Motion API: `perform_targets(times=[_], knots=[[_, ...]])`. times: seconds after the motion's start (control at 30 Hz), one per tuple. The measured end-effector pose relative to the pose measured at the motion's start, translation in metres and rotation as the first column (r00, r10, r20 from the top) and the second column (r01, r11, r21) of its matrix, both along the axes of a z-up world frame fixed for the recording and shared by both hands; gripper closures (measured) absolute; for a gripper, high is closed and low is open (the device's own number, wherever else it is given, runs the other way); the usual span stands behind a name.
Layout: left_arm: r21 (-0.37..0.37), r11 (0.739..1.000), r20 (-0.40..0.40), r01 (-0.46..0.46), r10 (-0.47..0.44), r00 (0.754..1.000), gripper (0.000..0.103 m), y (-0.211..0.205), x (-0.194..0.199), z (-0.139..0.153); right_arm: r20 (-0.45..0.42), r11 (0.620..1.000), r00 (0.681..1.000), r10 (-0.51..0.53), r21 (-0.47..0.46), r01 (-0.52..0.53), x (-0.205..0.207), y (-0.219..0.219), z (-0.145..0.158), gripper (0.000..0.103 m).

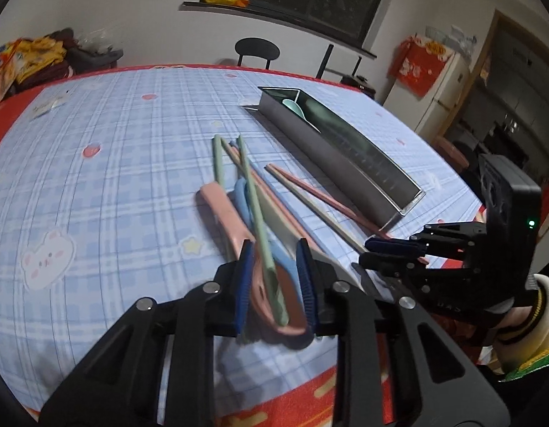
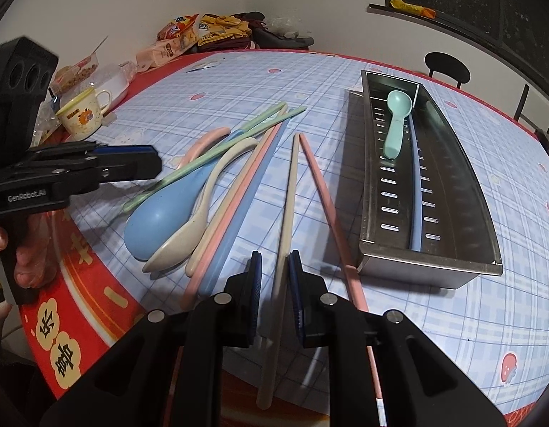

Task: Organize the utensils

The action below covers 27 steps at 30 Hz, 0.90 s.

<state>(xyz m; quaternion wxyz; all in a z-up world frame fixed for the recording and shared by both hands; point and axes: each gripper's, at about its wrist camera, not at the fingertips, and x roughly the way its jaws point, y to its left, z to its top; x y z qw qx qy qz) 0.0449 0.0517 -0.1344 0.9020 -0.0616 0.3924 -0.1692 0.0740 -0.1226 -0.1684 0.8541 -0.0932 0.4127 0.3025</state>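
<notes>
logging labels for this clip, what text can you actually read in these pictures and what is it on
"GenRobot.AI" on the side of the left gripper.
Chinese characters in gold on the red table edge; I cannot read them with confidence.
Print on the cup: too small to read.
Print on the snack bags: blurred.
Red poster on the fridge: blurred.

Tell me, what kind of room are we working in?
Most likely a home dining room: a table under a checked tablecloth, a fridge by a kitchen doorway, snack bags and a mug.
</notes>
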Motion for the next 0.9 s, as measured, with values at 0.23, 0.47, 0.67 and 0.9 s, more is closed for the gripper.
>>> perform_targets(times=[0.23,0.47,0.67,0.9], knots=[[0.152,0.988,-0.019,0.017,-0.015,1.0,0.083,-0.02,0.038,0.001,-0.004,1.0,1.0,-0.001,0.009,0.001,0.0,-0.001,0.0,0.086],[0.275,0.961,-0.055,0.039,-0.025,0.998,0.085,-0.032,0.055,-0.012,-0.014,1.0,1.0,-0.001,0.027,0.001,0.002,-0.004,0.0,0.086],[0.346,0.938,-0.065,0.038,-0.016,0.998,0.083,-0.036,0.056,-0.018,-0.016,1.0,1.0,-0.001,0.029,0.001,0.002,-0.004,0.0,0.086],[0.395,0.917,-0.069,0.06,-0.036,0.997,0.088,-0.038,0.059,-0.021,-0.016,1.0,1.0,-0.001,0.029,0.002,0.002,-0.004,0.0,0.086]])
